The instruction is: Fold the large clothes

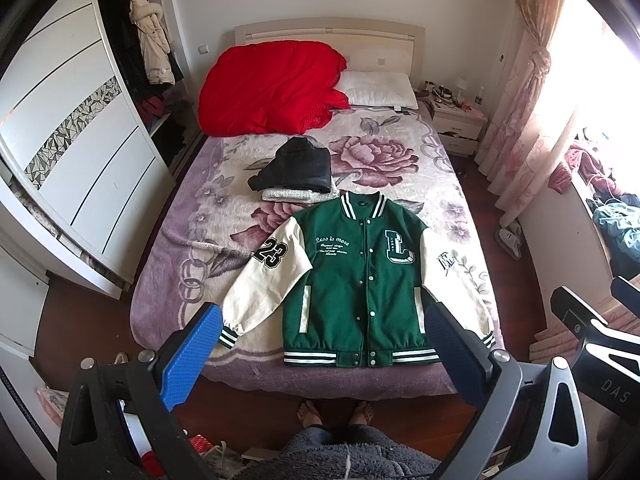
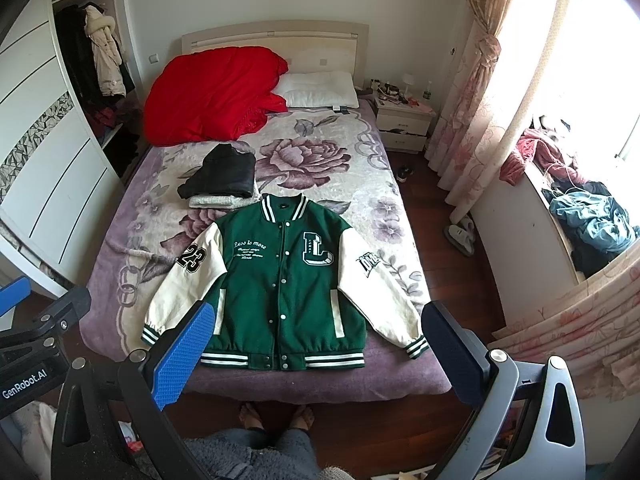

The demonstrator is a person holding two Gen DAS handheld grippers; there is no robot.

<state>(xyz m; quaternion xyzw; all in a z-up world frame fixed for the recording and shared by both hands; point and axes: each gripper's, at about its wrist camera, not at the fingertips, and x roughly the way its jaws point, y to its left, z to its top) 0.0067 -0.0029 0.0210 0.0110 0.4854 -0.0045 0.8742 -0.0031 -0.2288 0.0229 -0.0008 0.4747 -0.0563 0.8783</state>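
A green varsity jacket [image 1: 356, 280] with cream sleeves lies flat, front up and buttoned, at the foot of the bed; it also shows in the right wrist view [image 2: 280, 276]. Its sleeves spread out to both sides. My left gripper [image 1: 324, 356] is open and empty, held above the bed's foot, short of the jacket's hem. My right gripper [image 2: 316, 356] is open and empty, also above the hem. The right gripper's body [image 1: 592, 328] shows at the right of the left wrist view.
A stack of folded dark and pale clothes [image 1: 296, 172] lies on the floral blanket [image 1: 400, 152] behind the jacket. A red duvet [image 1: 272, 84] and pillow [image 1: 380, 88] lie at the headboard. A wardrobe [image 1: 80, 152] stands left, a nightstand [image 1: 456, 124] and curtains right. My feet [image 1: 336, 414] are at the bed's foot.
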